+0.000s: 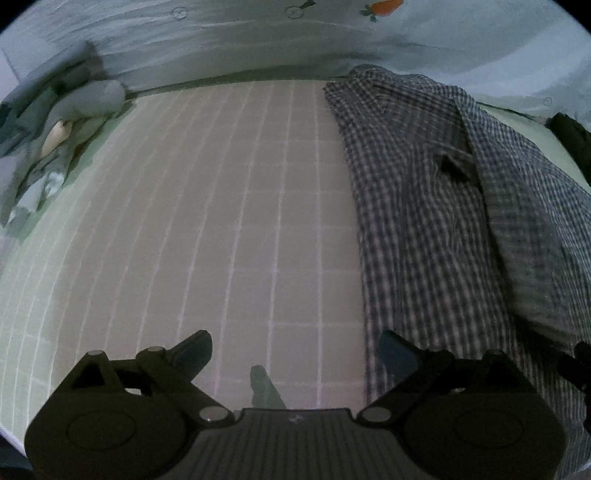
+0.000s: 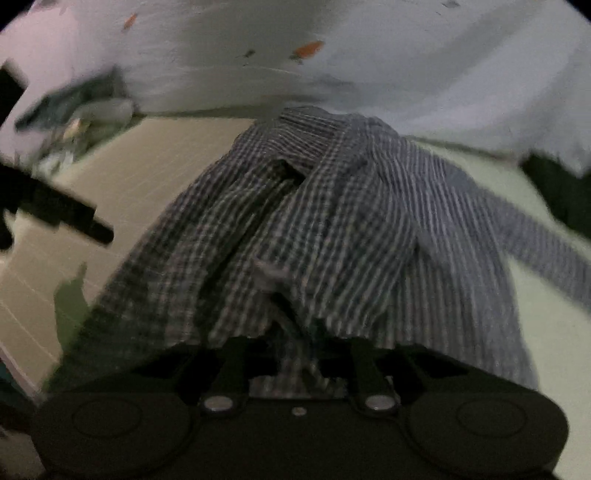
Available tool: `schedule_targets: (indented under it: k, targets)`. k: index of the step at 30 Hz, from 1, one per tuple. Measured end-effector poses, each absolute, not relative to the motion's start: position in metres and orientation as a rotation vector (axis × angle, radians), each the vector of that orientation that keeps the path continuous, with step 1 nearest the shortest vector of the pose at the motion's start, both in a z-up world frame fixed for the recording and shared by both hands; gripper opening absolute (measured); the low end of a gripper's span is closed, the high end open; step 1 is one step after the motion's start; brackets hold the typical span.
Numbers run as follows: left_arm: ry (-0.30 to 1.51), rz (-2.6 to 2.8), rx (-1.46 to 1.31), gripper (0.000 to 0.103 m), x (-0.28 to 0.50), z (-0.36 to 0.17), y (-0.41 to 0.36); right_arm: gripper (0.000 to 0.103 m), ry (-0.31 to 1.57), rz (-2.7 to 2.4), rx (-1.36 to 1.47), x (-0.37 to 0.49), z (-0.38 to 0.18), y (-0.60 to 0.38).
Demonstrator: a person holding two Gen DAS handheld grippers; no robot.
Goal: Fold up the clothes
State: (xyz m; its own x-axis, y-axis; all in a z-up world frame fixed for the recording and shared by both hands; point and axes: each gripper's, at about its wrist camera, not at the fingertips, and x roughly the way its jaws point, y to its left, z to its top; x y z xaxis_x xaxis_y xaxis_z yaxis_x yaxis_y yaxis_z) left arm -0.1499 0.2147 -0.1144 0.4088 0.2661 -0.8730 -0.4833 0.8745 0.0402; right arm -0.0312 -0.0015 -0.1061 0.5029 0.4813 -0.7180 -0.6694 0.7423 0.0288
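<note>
Spreading across most of the scene, a pale surface ruled with a white grid [image 1: 221,206] carries the work, and whether it is a mat on a bed or a tabletop cannot be told from here. Behind it rises a light bedsheet or blanket printed with small orange carrots [image 1: 384,7], bunched along the far edge. A blue-and-white checked shirt [image 1: 436,206] lies heaped on the right part of the gridded surface, its collar end toward the far edge and one sleeve [image 2: 535,240] trailing out to the right over a pale green cover [image 2: 546,332]. A crumpled pile of grey and pale cloth [image 1: 66,110] sits at the far left corner, well apart from the shirt. The right tool [image 2: 299,354] is pressed together on a gathered fold of the shirt's near hem, the checked fabric bunched between its fingers and rising in front of the lens; this view is blurred. The left tool [image 1: 295,350] hangs above the bare grid with its fingers spread wide, nothing between them, the right-hand finger [image 1: 397,350] just at the shirt's left edge. A dark object [image 1: 572,140] at the far right is too dim to identify.
</note>
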Motion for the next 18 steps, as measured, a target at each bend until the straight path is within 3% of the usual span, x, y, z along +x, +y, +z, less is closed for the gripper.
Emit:
schedule_targets:
  k: [2,6,18]
  targets:
    - [1.054,0.498,-0.231,0.096,-0.155,-0.116,0.213,0.044,0.767,0.698,-0.216,-0.036,-0.102,-0.004]
    - [1.06,0.526,-0.24,0.096,-0.166,-0.118,0.208,0.056,0.734,0.707,-0.228,-0.039,-0.097,0.006]
    - [1.092,0.566,-0.236,0.097,-0.188,-0.127,0.177,0.055,0.834,0.736,-0.315,-0.022,-0.141,0.052]
